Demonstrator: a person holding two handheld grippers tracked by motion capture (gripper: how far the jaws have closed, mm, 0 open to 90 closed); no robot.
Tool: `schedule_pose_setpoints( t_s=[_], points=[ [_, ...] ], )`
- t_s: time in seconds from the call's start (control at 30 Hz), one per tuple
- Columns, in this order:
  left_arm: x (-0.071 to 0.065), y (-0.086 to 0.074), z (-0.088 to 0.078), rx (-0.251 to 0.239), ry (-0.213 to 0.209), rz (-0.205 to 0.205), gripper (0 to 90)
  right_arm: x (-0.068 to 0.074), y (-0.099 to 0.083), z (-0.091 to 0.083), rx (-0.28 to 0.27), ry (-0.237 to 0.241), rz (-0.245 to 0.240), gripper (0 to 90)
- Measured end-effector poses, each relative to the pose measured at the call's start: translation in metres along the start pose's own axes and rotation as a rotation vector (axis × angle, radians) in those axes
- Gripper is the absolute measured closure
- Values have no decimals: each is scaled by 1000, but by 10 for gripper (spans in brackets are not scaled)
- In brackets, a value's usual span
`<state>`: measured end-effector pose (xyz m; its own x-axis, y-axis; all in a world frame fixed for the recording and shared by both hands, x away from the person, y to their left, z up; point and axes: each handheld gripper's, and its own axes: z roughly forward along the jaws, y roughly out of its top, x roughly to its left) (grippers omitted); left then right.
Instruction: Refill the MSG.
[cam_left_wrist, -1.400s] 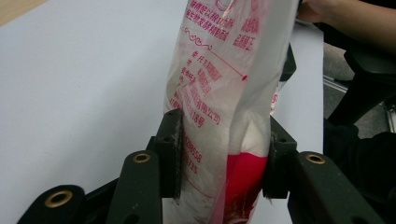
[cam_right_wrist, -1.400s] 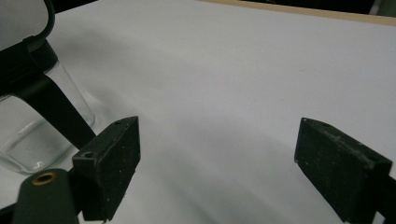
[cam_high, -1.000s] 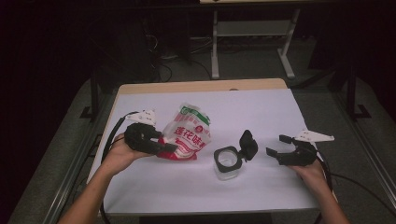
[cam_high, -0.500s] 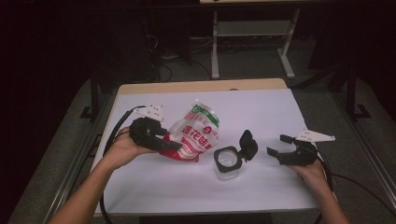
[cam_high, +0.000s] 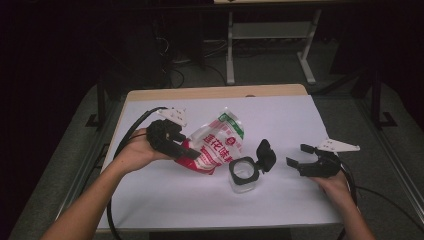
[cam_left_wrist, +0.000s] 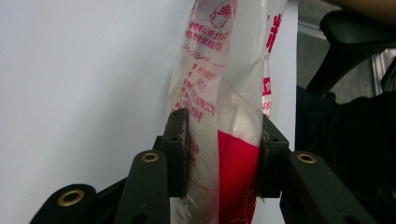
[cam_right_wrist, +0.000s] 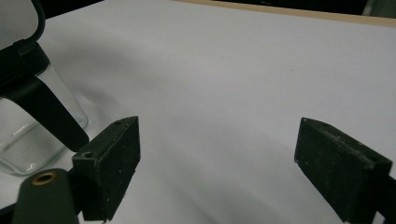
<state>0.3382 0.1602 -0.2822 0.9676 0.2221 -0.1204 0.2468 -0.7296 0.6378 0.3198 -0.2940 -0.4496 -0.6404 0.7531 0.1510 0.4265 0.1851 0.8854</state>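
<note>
The left gripper (cam_high: 186, 148) pinches the bag (cam_high: 216, 145), tilting it toward the open jar (cam_high: 245, 174) (presumably to pour). The right gripper (cam_high: 303, 164) waits spread wide, right of the jar.

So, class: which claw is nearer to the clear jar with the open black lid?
Right. The right claw hangs open just beside the jar, on the lid side; the left claw is farther off across it, clamped on the red-and-white bag.

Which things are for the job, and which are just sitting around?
For the job:
bag, pinched in the left claw
jar, lid flipped open
right claw, open, beside the jar

Just around:
table
white stand behind it
cables on the floor
</note>
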Motion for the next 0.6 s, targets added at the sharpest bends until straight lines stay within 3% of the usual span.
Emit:
schedule_pose_setpoints(
  t_s=[0.2,0.6],
  points=[
    [-1,9,2,31,-8,22,649,-1,0,-1,-3,-1,1,139],
    [-1,20,4,76,-13,27,676,-1,0,-1,-4,-3,-1,139]
  ],
)
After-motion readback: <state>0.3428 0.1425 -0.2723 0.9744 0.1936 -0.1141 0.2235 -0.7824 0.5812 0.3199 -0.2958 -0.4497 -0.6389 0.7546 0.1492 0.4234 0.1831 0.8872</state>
